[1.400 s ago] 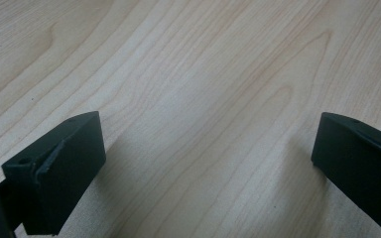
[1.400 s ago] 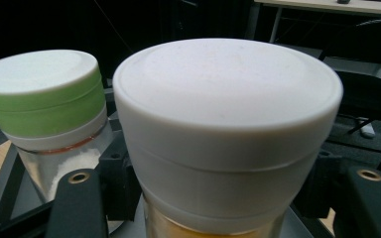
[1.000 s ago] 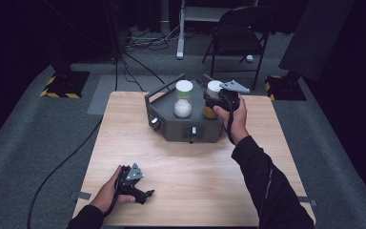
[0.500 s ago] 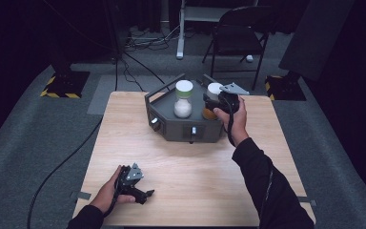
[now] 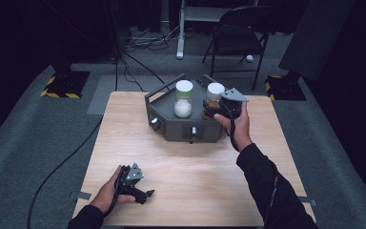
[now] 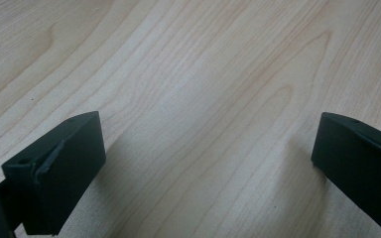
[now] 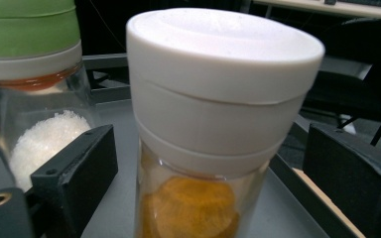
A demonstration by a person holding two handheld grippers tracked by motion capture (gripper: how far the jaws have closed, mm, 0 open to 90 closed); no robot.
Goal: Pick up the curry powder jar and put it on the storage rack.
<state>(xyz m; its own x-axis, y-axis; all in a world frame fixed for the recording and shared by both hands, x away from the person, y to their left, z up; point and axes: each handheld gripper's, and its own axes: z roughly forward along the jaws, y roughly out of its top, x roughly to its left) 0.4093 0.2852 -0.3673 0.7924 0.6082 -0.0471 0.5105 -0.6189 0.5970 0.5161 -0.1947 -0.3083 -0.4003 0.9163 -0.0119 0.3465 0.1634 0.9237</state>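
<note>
My right tool [image 5: 218, 106] sits at the right end of the grey tray [image 5: 171, 128], which stands on the far half of the table [image 5: 209, 191], near the far edge and roughly centred, with bare wood to its left and right. In the right gripper view the white-capped jar [image 7: 213, 129] stands upright between my jaws, which have just been opening: there is a clear gap on each side, so the pads are off the glass and the jar rests on the tray floor on its own. Yellow-orange powder fills its lower part. Just beside it, further along the tray, stands the green-capped jar [image 7: 27, 84], also upright, holding white grains; the two jars are close but I see a slit of tray between them. The tray has low walls and a raised bar along the back, so the way out for my tool is up or back toward me. My left tool [image 5: 136, 183] lies low on the near left of the table, close to the near edge and well apart from the tray; in the left gripper view its jaws stand wide with nothing but bare wood between them. The middle of the table between both hands is open room.
</note>
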